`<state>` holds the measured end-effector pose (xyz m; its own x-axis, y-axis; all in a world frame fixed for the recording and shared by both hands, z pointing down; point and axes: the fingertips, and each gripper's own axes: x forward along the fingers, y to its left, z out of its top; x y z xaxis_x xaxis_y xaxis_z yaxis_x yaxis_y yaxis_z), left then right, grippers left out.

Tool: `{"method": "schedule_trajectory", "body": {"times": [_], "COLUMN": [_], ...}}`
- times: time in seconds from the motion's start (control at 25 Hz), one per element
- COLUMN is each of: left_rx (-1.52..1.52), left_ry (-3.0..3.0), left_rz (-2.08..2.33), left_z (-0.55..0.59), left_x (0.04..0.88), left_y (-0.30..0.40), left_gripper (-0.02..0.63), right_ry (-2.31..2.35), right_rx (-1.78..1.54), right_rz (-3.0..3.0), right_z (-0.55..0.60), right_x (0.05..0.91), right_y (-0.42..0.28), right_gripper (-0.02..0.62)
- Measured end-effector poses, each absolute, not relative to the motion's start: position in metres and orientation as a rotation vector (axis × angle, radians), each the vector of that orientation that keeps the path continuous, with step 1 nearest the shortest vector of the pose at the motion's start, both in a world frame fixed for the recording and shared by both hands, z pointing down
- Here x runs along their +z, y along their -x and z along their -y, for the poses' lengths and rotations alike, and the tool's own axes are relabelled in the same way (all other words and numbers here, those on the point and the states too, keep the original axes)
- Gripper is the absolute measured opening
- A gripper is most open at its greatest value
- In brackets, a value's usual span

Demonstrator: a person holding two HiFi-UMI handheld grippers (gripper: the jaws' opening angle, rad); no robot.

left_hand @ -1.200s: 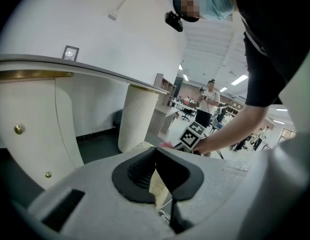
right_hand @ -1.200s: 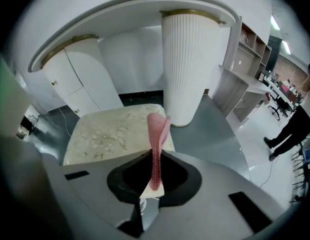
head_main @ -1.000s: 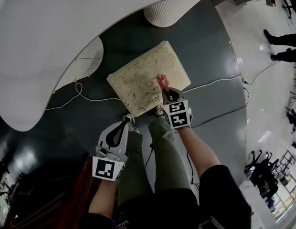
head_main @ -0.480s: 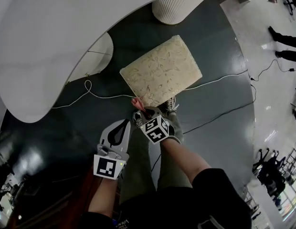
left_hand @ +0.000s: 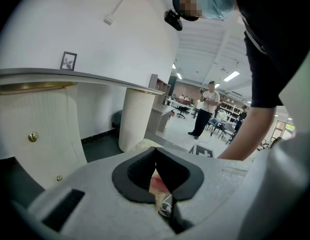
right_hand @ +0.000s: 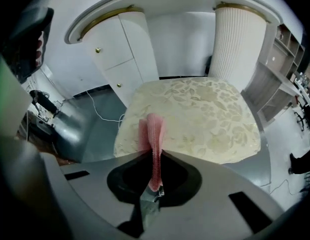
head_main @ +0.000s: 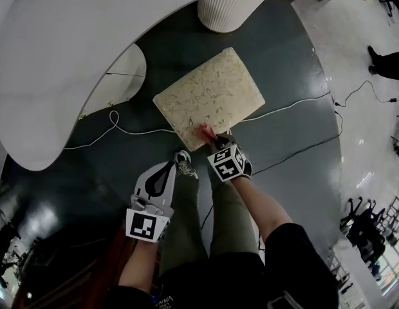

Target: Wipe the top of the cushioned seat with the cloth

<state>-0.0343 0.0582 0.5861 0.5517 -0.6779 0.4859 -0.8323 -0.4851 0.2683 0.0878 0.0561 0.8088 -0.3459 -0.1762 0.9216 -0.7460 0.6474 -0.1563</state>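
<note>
The cushioned seat (head_main: 209, 97) is a square cream pad with a leaf pattern, standing on the dark floor ahead of my feet. My right gripper (head_main: 212, 140) is shut on a pink cloth (head_main: 204, 131), which touches the seat's near edge. In the right gripper view the cloth (right_hand: 152, 131) sticks up folded from between the jaws of my right gripper (right_hand: 154, 156), over the front rim of the seat (right_hand: 200, 114). My left gripper (head_main: 170, 168) hangs low by my left leg, away from the seat. In its own view my left gripper (left_hand: 156, 156) has its jaws together with nothing held.
A white curved counter (head_main: 51, 76) sweeps round the left and far side, with a ribbed white column (head_main: 228, 8) behind the seat. White cables (head_main: 122, 129) cross the floor beside the seat. My shoes (head_main: 184, 165) stand just short of it. A person's legs (head_main: 387, 64) show at the far right.
The right gripper dragged the cloth from the seat's middle toward me and left to the near corner, then shifted slightly right along the near edge. The left gripper stayed put.
</note>
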Motion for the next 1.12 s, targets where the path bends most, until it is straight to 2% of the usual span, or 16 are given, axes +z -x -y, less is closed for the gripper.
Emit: {"method": "schedule_trajectory", "body": {"times": [0.36, 0.68, 0.88, 1.12], "left_rx": [0.424, 0.395, 0.392, 0.396], "left_ry": [-2.319, -2.322, -2.31, -2.317], "left_rz": [1.188, 1.203, 1.223, 1.242], "left_z": [-0.017, 0.025, 0.038, 0.044], "left_x": [0.588, 0.589, 0.589, 0.581], "left_y": [-0.023, -0.068, -0.076, -0.071], "left_gripper": [0.018, 0.018, 0.018, 0.018], "right_ry": [-0.905, -0.999, -1.029, -1.107], "right_rx": [0.687, 0.74, 0.765, 0.821], "right_rz": [1.716, 1.592, 1.56, 1.593], "right_z": [0.029, 0.081, 0.091, 0.09], "right_x": [0.812, 0.827, 0.831, 0.808], "right_y": [-0.219, -0.308, -0.33, -0.313], "right_gripper": [0.026, 0.026, 0.026, 0.026]}}
